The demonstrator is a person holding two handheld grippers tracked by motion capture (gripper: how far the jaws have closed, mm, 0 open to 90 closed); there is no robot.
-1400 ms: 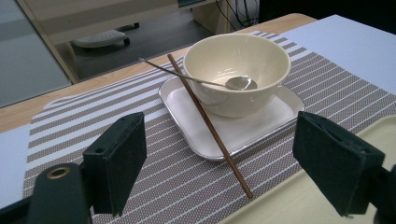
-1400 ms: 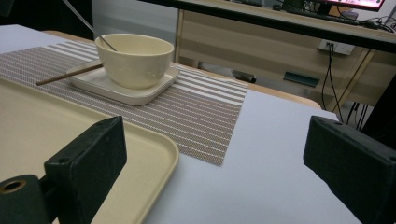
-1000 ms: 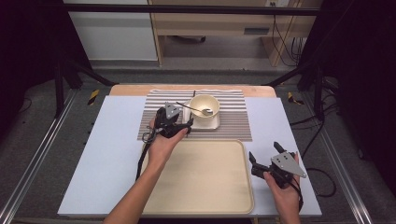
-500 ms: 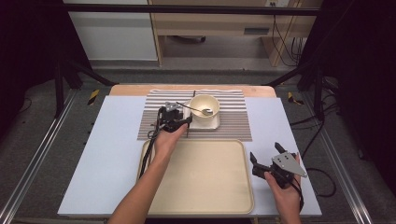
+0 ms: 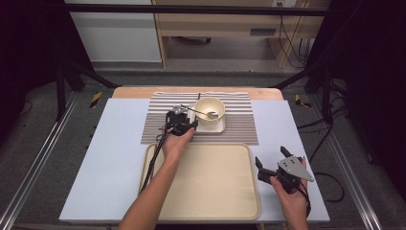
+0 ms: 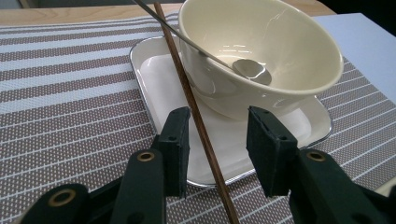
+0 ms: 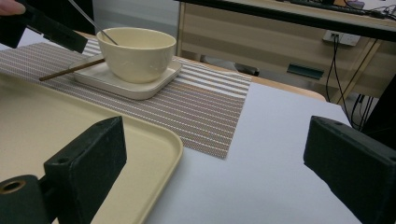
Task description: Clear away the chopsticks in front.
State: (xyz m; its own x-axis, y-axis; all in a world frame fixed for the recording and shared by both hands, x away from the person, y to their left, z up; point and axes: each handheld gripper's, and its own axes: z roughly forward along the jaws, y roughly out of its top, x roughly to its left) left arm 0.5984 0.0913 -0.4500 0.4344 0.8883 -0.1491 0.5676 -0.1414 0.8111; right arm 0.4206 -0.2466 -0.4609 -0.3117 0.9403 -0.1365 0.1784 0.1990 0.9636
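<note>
Right gripper (image 5: 271,162) low right, jaws wide, empty, beside tray (image 5: 206,201). Left gripper (image 6: 219,140) at centre, jaws just closing, narrowed, not yet pinching chopstick (image 6: 196,116) between them. Chopstick lying across plate (image 6: 154,79), touching bowl (image 6: 261,51) with spoon (image 6: 252,70), on mat (image 6: 56,93).

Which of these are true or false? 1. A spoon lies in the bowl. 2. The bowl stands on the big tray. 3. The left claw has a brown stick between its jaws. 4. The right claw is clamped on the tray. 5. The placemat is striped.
1. True: the spoon rests inside the bowl.
2. False: the bowl stands on a small white plate; the tray is bare.
3. True: the stick runs between the jaws of the left claw, which have just been closing; the pads do not press it yet.
4. False: the right claw is open beside the tray.
5. True: the placemat is striped.
</note>
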